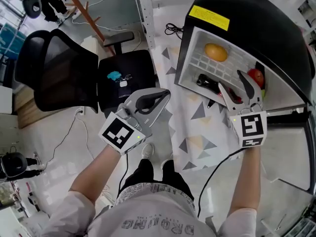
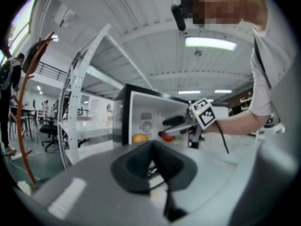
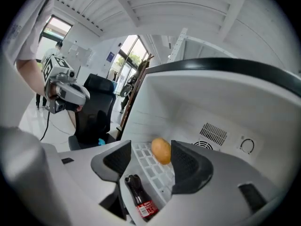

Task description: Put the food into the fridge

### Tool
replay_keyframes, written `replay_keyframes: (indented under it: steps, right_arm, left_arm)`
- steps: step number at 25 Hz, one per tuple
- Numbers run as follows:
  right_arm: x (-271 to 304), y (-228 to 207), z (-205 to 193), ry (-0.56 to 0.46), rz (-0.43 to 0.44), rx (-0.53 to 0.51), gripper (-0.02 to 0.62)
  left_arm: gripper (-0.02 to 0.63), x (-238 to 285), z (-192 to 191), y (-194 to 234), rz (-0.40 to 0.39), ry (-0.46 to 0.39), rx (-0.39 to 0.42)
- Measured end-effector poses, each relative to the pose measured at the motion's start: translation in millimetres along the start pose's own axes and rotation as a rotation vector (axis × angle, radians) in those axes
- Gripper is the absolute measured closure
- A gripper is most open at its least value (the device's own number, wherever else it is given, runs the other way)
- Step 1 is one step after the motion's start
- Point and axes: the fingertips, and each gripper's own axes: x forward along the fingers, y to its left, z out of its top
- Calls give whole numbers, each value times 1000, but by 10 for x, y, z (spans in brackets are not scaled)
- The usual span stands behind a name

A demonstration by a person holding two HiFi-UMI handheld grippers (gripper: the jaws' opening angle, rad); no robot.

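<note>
Food lies on the white grid shelf [image 1: 213, 66] inside the open fridge [image 1: 256, 19]: a round orange-yellow fruit [image 1: 216, 52] toward its back edge, a dark red-labelled bottle [image 3: 138, 199] by the front edge, and something red [image 1: 256, 76] at its right edge. The right gripper [image 1: 231, 83] gapes empty at the opening. The left gripper [image 2: 153, 166] is clenched on nothing.

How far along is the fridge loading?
Done: round orange fruit, dark red-labelled bottle and red fruit sit inside the open black fridge. In hand: nothing; right gripper open at its mouth, left gripper shut and empty. Left: no other food in view.
</note>
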Motion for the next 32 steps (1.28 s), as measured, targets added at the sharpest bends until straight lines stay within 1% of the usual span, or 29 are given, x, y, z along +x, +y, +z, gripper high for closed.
replay_keyframes:
  steps: [2,4,5,10,13,15,19,22,26,32]
  right_arm:
    - [-191,6,13,-27,-15,58,338]
    - [-377,28,29,-53,-28,117,378]
    - [-461,51,38,-64,-31,141,384]
    - [-819,184,16,-83,-53,225,425]
    - [-994,282,34,-112,-73,295,454]
    - [-1091,381,55,-135,-87,346,492]
    - [-1227,661,37,-156,-93,447,530]
    - [-1292,856,38,-166,-86,516,542]
    - [-1368,1034,128,-184,-90,555,557]
    - [-1472,1197,273,-209,-112,598,574]
  left_arm:
    - [598,-28,28,-26,-5,4,6]
    - [598,-73,57,-49,-11,6,10]
    - [598,-101,71,-63,-15,8,11]
    - [598,-209,126,-175,-46,16,21]
    - [598,-274,124,-268,-66,13,16]
    - [598,-326,130,-338,-79,14,10]
    - [598,-444,135,-508,-114,14,2]
    - [598,-537,114,-611,-139,16,-4]
    - [598,-637,110,-702,-166,14,-5]
    - [598,-729,223,-738,-187,-10,5]
